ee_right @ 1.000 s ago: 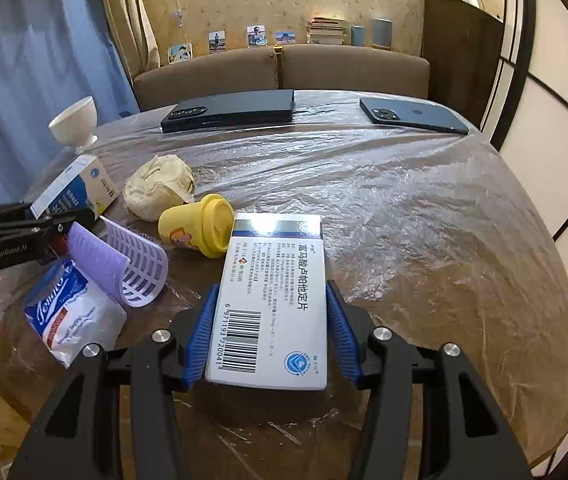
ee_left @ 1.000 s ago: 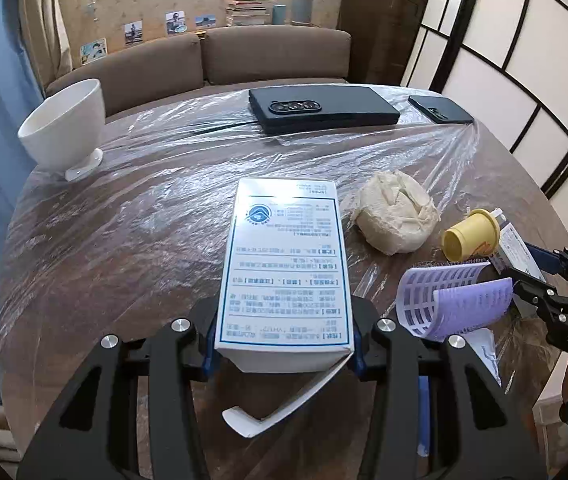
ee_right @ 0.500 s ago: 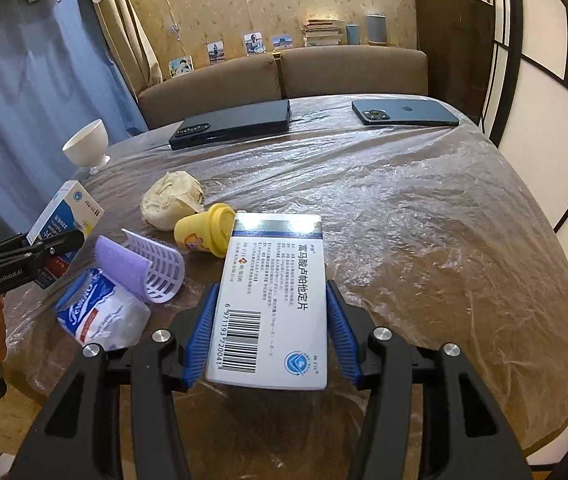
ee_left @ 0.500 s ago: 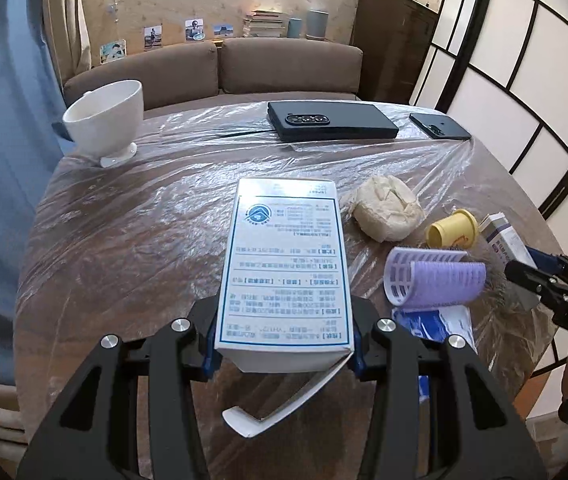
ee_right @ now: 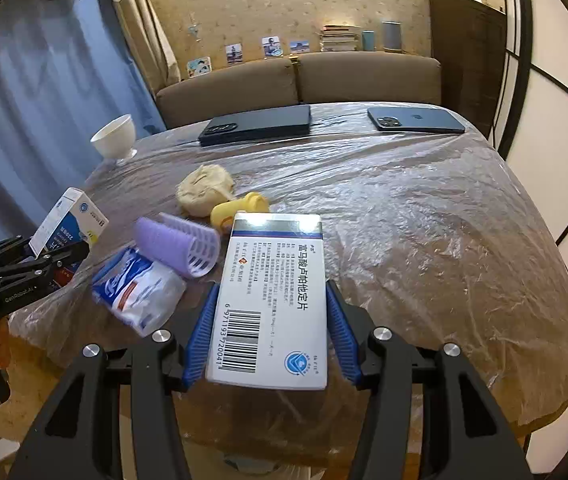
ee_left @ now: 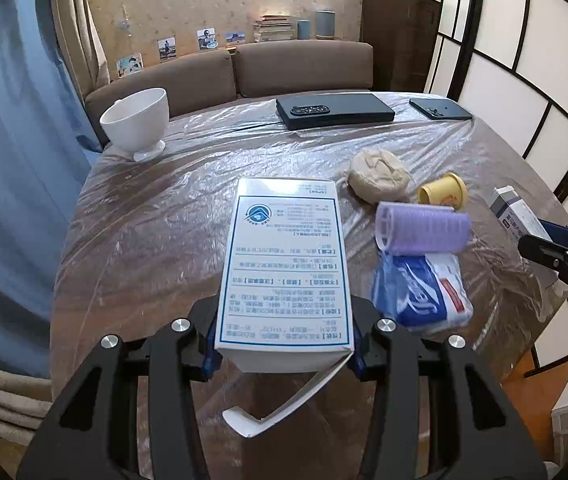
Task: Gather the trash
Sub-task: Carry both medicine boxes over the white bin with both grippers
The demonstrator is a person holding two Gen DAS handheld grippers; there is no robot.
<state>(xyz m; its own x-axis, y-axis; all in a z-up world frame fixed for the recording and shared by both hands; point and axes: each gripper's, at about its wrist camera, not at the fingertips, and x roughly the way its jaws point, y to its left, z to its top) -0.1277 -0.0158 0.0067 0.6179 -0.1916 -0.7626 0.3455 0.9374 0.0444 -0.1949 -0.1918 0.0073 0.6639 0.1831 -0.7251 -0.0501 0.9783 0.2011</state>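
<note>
My left gripper (ee_left: 284, 344) has its jaws pinching an open white medicine box (ee_left: 284, 276), and my right gripper (ee_right: 262, 336) pinches a barcoded tablet box (ee_right: 272, 304). Both boxes are off the table (ee_right: 424, 240), nearer me than the purple hair roller (ee_right: 178, 246), which touches the tissue packet (ee_right: 140, 290).

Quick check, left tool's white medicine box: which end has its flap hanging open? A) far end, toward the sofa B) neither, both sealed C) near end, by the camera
C: the left tool grips the white medicine box, and a white flap dangles from its camera-side end.
</note>
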